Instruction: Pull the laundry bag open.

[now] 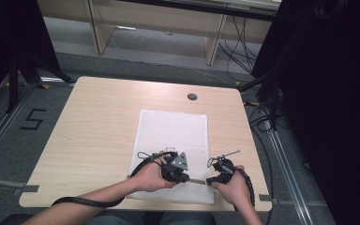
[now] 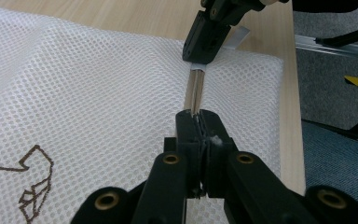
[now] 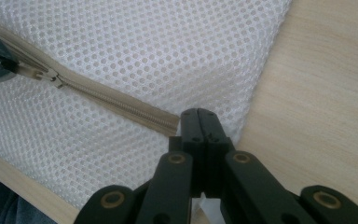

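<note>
Mesh is lying under both of your tools: one white mesh bag (image 1: 171,140) is spreading flat on one wooden table (image 1: 93,136), and you are working at its near edge with two grippers, one in each hand. Your left gripper (image 1: 183,176) is pinching with its jaws closed on the zipper pull (image 3: 51,77), which is sitting right at its tips at one end of the single beige zipper (image 2: 196,88). Your right gripper (image 1: 212,180) is clamping shut on the other end of that zipper, at the bag's corner, where the mesh is meeting bare wood just beside its jaws. Between the two sets of jaws the one zipper is running straight and taut, so the grippers are facing each other along it, near but not touching. Off to the side of your left gripper, one brown stitched emblem (image 2: 32,186) is showing on the mesh. Beyond both grippers, past the far edge of the bag, one round cable hole (image 1: 192,96) is sitting in the tabletop.
</note>
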